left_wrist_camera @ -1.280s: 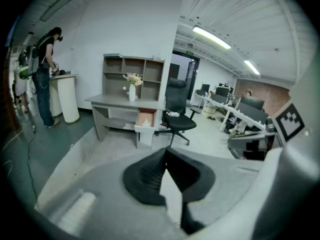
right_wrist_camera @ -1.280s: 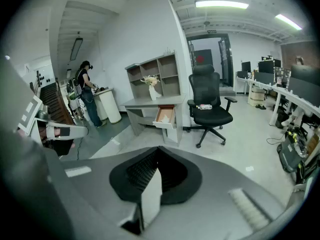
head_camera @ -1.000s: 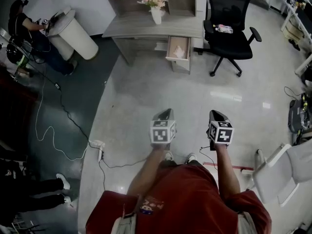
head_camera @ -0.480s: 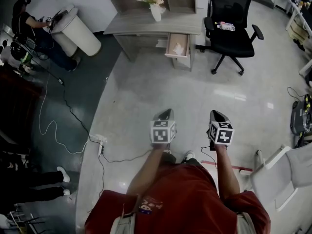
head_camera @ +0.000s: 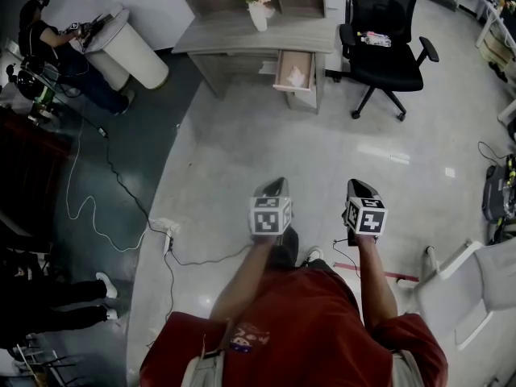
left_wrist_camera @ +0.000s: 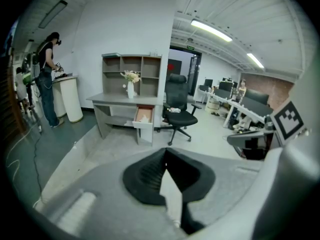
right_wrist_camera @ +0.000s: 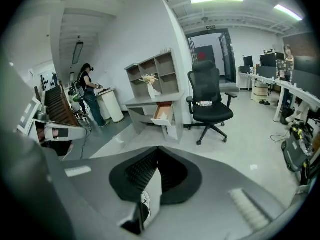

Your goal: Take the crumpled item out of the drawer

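A person is walking across a glossy office floor toward a grey desk, carrying the left gripper and the right gripper side by side, both with jaws clenched together on nothing. The crumpled item, a pale wad that looks like paper or tissue, is lying inside the open drawer under the desk's right end, near a black office chair and well apart from both grippers. Judging by its look, the wad is going to be very light, soft and easily squashed, neither slippery nor breakable. A pinch across its raised middle folds, taken from above and clear of the drawer walls, is likely to be enough, though the jaws are going to have to open first. Both gripper views are showing the drawer ahead, with the wad too small for detail. Against the frame of a second earlier, the person is now mid-stride, one leg swinging forward under the left gripper where two shoes were showing. The desk is sitting slightly higher in the head view, and the grippers are keeping the same pose, closed and empty.
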The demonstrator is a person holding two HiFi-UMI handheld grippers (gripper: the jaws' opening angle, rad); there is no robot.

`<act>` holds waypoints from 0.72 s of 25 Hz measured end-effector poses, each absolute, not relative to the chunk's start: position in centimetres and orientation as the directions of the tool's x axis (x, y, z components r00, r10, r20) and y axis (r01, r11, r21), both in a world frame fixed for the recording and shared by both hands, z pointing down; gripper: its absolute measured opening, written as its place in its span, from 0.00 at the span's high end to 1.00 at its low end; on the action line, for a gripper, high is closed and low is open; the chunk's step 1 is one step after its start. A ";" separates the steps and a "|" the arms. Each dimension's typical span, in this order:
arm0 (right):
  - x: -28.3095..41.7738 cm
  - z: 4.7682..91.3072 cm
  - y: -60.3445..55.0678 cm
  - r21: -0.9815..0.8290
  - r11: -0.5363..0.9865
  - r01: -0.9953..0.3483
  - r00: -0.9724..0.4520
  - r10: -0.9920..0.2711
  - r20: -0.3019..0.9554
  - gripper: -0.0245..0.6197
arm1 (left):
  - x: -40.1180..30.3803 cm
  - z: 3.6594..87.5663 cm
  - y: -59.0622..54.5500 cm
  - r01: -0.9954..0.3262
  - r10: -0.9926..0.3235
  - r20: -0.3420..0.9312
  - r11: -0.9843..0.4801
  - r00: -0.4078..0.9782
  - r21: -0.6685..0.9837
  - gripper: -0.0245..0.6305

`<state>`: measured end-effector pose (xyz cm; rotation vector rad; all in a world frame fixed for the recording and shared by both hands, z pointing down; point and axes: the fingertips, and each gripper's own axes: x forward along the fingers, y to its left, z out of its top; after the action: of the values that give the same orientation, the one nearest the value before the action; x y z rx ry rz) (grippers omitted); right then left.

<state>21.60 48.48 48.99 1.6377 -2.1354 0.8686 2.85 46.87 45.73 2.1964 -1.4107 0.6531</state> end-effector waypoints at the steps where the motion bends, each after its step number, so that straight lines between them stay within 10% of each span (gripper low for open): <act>1: 21.5 49.1 48.3 -0.271 0.161 -0.949 -0.296 -0.756 0.585 0.96 | 2.8 45.9 46.6 -0.918 -0.706 0.605 -0.378 0.368 0.117 0.97; 18: 17.2 49.0 35.6 -0.220 0.180 -0.959 -0.279 -0.748 0.602 0.96 | -1.4 46.8 34.2 -0.914 -0.710 0.586 -0.370 0.392 0.163 0.97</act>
<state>17.18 35.59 49.04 1.6141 -2.1049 0.8123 -1.36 34.17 46.84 2.1897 -1.3912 0.5885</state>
